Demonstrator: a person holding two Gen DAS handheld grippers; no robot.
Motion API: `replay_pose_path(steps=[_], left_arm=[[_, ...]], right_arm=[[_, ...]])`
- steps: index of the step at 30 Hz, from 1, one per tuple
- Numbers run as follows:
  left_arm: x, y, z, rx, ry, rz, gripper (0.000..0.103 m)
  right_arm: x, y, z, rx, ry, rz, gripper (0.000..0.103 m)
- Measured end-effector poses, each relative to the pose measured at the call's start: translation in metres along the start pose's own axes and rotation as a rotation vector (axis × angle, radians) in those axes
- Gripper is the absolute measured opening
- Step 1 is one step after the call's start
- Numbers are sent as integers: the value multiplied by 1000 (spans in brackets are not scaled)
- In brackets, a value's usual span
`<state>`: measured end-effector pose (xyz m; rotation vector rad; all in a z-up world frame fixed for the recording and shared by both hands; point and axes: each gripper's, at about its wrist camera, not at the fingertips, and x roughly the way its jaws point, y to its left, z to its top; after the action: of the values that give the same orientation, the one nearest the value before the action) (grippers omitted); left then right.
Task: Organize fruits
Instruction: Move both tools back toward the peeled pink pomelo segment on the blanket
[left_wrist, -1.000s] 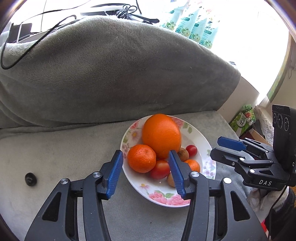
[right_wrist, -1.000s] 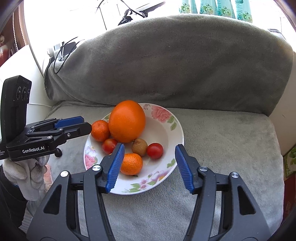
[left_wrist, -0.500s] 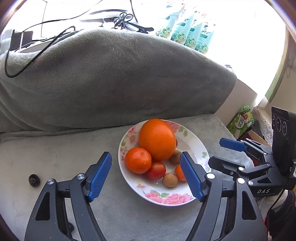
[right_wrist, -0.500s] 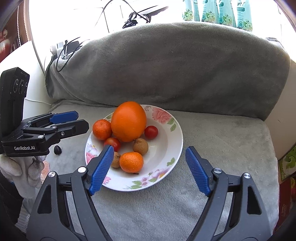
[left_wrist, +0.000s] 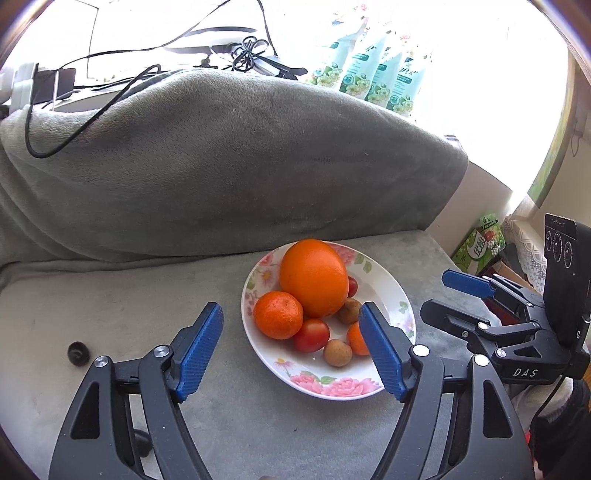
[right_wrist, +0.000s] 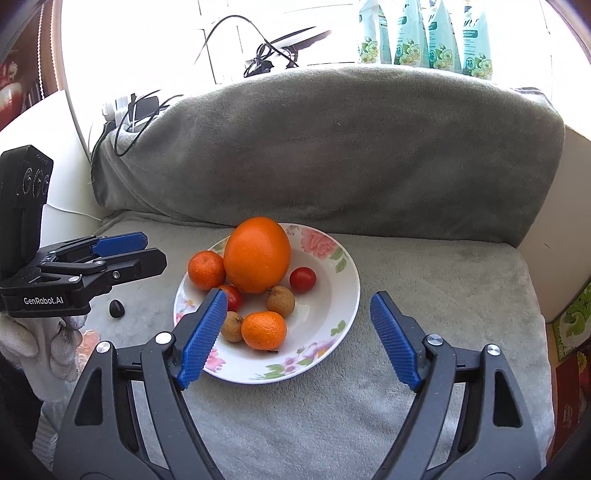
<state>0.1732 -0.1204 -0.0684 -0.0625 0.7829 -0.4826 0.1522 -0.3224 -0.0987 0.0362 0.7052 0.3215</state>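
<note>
A white floral plate (left_wrist: 402, 295) (right_wrist: 332, 295) sits on the grey sofa seat. It holds a big orange (left_wrist: 313, 277) (right_wrist: 257, 254), two mandarins (left_wrist: 277, 314) (right_wrist: 264, 330), two small tomatoes (left_wrist: 311, 334) (right_wrist: 303, 279) and two brown longans (left_wrist: 337, 352) (right_wrist: 280, 301). My left gripper (left_wrist: 291, 350) is open and empty, held just before the plate's near-left rim. My right gripper (right_wrist: 299, 339) is open and empty, held over the plate's near rim. Each gripper shows at the side of the other's view (left_wrist: 480, 302) (right_wrist: 118, 254).
A grey blanket-covered backrest (left_wrist: 229, 166) rises right behind the plate. A small black object (left_wrist: 78, 353) (right_wrist: 117, 308) lies on the seat to the left. Cables (left_wrist: 92, 110) and blue-green packets (left_wrist: 373, 74) sit behind the backrest. A green carton (left_wrist: 480, 243) stands right of the seat.
Both grippers have opened wider and pulled back and up from the plate. A tomato on the plate has rolled from near the small mandarin to beside the big orange.
</note>
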Motion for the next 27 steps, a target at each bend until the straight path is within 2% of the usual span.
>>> replay_pose_path(steps=[2,5,9,11,22,27], left_arm=[[-3,0,-1,0,-4,0,76],[-8,-1,-2,3,-11,4,76],[-16,0,-4,7,-22,6,76],[-21,0,-5,6,-27,7,76],[-44,4,-18,7,-44,26,76],[-55,11,-28,-8,-42,43,76]], right_arm=[[-1,2,0,-1,-5,-3,84],[-3,3,-1,10,-7,6,93],[-7,5,-2,11,-18,10,96],[-9,7,-2,8,-22,11,103],[-18,23,-4,-31,-28,-10,103],[-19,33,-7,-57,-22,12,103]])
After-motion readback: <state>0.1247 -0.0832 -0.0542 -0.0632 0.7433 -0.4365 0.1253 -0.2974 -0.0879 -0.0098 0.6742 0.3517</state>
